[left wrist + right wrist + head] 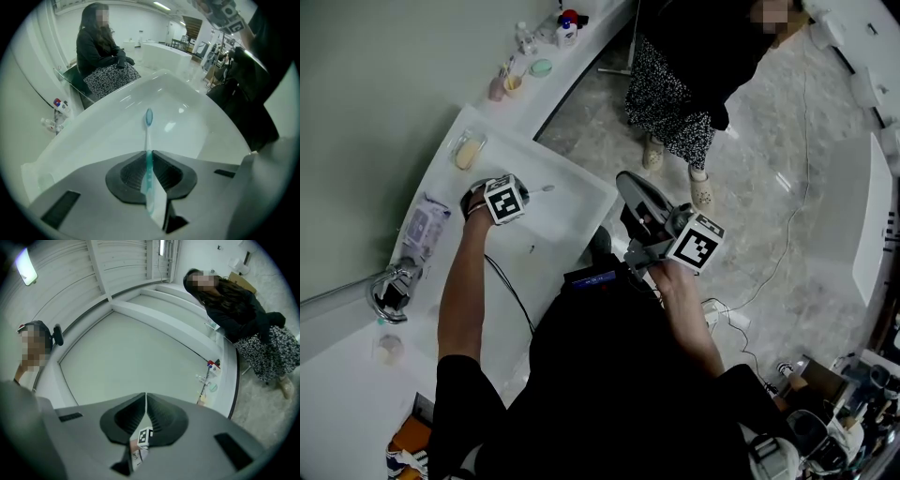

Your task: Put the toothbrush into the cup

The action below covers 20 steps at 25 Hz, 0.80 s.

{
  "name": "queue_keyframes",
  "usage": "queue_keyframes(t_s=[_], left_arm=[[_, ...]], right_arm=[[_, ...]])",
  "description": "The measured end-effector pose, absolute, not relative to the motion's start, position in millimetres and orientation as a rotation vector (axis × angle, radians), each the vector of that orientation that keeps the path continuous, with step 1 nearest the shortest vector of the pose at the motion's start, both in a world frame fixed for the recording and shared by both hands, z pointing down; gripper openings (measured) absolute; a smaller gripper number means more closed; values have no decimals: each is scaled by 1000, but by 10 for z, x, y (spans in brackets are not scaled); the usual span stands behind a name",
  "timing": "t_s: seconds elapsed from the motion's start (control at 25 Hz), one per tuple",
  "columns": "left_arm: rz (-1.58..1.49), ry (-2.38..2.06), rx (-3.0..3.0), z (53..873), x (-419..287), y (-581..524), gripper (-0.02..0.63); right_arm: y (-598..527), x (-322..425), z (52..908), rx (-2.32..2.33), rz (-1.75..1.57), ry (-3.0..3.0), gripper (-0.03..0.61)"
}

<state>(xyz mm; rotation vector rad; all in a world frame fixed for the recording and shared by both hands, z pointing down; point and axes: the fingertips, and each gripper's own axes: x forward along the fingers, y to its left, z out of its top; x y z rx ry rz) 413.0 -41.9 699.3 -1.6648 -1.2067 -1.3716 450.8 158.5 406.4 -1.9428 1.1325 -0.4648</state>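
Clamping a slim teal-and-white plastic toothbrush [148, 140] by its handle, the left claw [149, 164] points steeply down over the glossy white sink basin [187, 117] set in the white counter [347, 384]. The brush head sticks out past the pads, above the basin. The right claw [146, 401] is closed and empty, held level, away from the counter.

My left gripper [149, 155] has its 2 jaws pressed on the handle of a teal toothbrush [148, 137]; its bristled head points away from me, over a white basin [105, 140]; past the basin's rim a person [104, 56] sits; small bottles [56, 107] stand at far left.
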Motion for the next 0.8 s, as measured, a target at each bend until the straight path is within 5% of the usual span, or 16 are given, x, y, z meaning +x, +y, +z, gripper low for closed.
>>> queue_keyframes(t_s=[0.8], left_arm=[[-1198, -1174, -2543, 6135, 3938, -436, 48]], right_arm=[[1079, 4069, 3836, -1941, -501, 1280, 0]])
